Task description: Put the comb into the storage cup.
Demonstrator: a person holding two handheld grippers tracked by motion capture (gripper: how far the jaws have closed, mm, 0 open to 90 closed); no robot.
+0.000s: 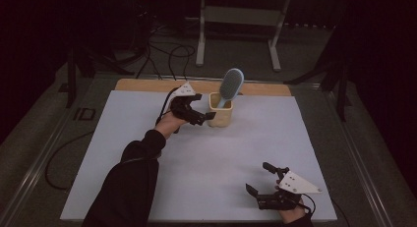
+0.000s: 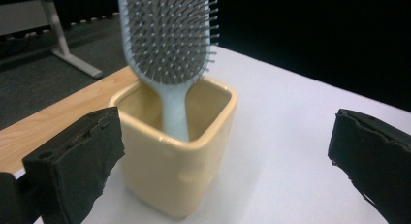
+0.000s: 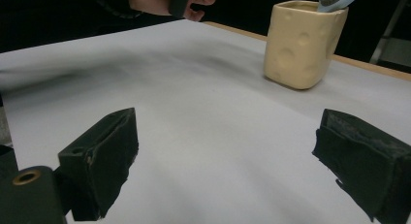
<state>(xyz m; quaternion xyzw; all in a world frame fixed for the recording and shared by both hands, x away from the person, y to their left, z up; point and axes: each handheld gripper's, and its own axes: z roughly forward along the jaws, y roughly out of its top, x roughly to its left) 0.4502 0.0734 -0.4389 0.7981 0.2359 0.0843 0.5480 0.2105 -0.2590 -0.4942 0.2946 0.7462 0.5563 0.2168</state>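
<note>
My left gripper [image 1: 200,115] sits at the cup's [image 1: 219,116] nine o'clock side, jaws wide apart and clamped on nothing; in the left gripper view one pad [image 2: 77,161] is close to the cup [image 2: 177,156] wall, the other well off to the side. The cup stands at twelve o'clock on the white mat [image 1: 147,138], near the wooden edge [image 1: 147,85]. It looks like glazed ceramic: stiff, fairly heavy, slick and breakable, so I would squeeze flat across two opposite walls, low on the body. Inside stands a brush [image 1: 230,85], handle down, bristled head leaning toward one o'clock above the rim. It is light hard plastic; I judge the bare neck [image 2: 175,112] just above the rim the best hold. My right gripper [image 1: 268,184] rests at five o'clock, jaws apart, empty.
</note>
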